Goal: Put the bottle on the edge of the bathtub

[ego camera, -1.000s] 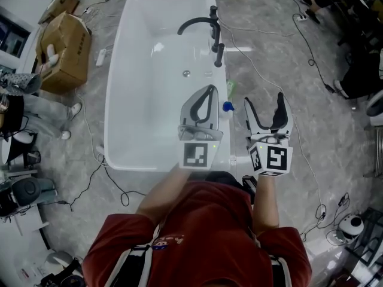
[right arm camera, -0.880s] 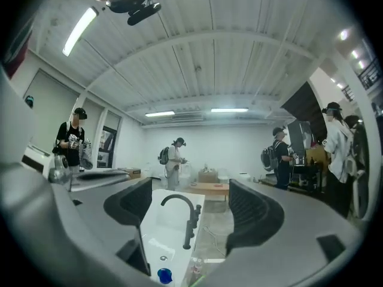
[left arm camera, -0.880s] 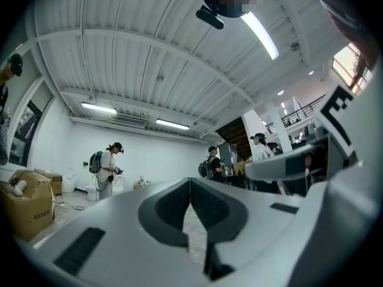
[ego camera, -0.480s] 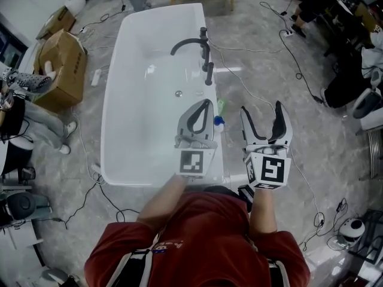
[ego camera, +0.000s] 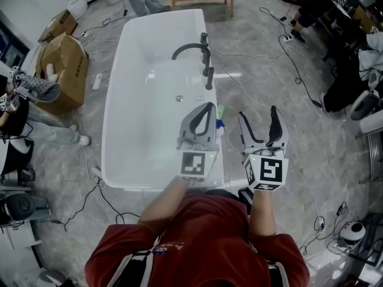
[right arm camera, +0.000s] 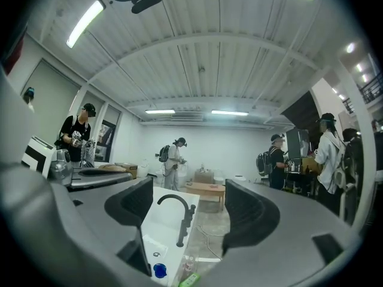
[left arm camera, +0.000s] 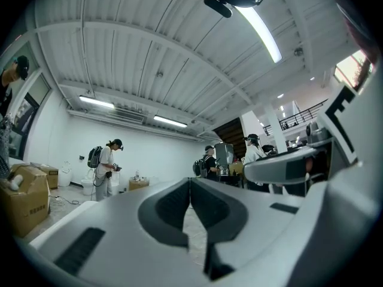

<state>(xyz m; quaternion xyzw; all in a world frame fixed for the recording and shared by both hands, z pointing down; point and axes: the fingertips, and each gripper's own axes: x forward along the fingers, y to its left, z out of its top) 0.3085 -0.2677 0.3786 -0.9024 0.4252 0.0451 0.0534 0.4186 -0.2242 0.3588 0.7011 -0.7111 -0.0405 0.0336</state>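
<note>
Though still apart, right fingers [ego camera: 277, 124] empty.

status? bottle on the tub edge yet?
Done: unclear. A small clear bottle stands at the bathtub's right rim, next to a blue item and a green item; I cannot tell whether it is on the rim or on the floor beside it.
In hand: nothing. Left gripper shut and empty, right gripper open and empty.
Left: confirm, or pick and place.
</note>
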